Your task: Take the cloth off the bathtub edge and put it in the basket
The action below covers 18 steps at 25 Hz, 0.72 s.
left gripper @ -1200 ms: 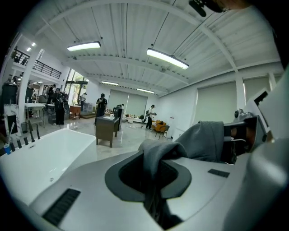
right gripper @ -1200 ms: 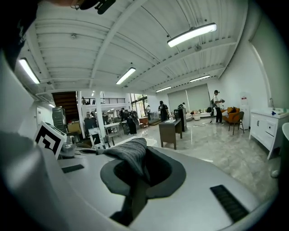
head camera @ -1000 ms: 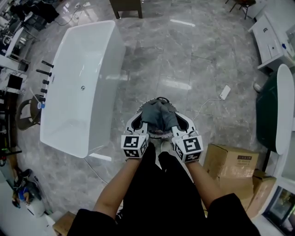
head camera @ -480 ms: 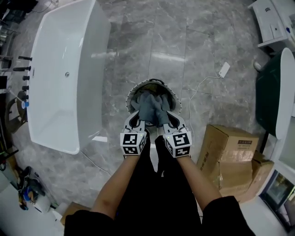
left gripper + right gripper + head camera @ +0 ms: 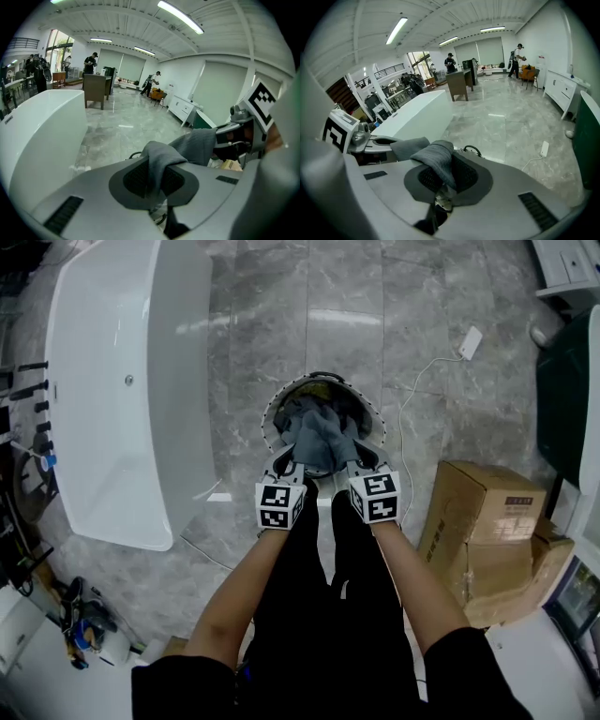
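A person [image 5: 319, 634] is standing on the grey floor [image 5: 262, 324] and is holding two grippers, one in each hand. The left gripper [image 5: 292, 461] is squeezing its fingers [image 5: 98, 187] almost fully together, and they are pinching one fold of the single grey cloth [image 5: 319, 435]. The right gripper [image 5: 351, 461] is gripping another fold of this cloth in the same way, with its fingers [image 5: 506, 187] nearly closed on the fabric. The cloth is hanging between the two grippers, directly over the one round basket [image 5: 271, 416] on the floor. I cannot tell whether its lower end is touching the inside. One white bathtub [image 5: 122, 399] is standing to the person's left, apart from the basket. Two cardboard boxes [image 5: 480, 512] are lying to the right, and one white plug [image 5: 471, 341] with its cable is lying beyond them.
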Each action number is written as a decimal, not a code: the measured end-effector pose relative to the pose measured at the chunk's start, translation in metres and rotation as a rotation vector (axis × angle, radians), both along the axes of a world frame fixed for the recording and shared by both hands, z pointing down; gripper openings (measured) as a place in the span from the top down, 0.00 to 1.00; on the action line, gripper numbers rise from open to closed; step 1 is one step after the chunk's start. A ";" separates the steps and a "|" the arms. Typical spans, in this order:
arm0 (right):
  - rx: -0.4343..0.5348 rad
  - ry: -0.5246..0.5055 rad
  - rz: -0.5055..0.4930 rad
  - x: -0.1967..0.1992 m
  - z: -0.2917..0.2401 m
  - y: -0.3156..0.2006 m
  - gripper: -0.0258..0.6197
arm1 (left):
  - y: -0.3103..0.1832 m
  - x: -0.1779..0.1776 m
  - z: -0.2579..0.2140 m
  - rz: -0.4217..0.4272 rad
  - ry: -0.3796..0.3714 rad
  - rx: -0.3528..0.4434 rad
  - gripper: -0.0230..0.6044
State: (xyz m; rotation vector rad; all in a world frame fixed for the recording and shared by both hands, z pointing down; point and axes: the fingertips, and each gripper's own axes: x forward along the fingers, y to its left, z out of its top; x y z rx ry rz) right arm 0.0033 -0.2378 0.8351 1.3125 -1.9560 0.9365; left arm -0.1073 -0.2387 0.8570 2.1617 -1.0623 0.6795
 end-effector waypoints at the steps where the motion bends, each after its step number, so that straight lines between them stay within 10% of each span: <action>1: -0.011 -0.005 0.008 0.000 0.009 -0.003 0.90 | -0.002 -0.003 0.010 0.001 -0.007 -0.011 0.90; 18: -0.150 0.121 -0.062 -0.006 0.094 -0.008 0.90 | -0.023 -0.016 0.111 0.158 -0.081 -0.133 0.72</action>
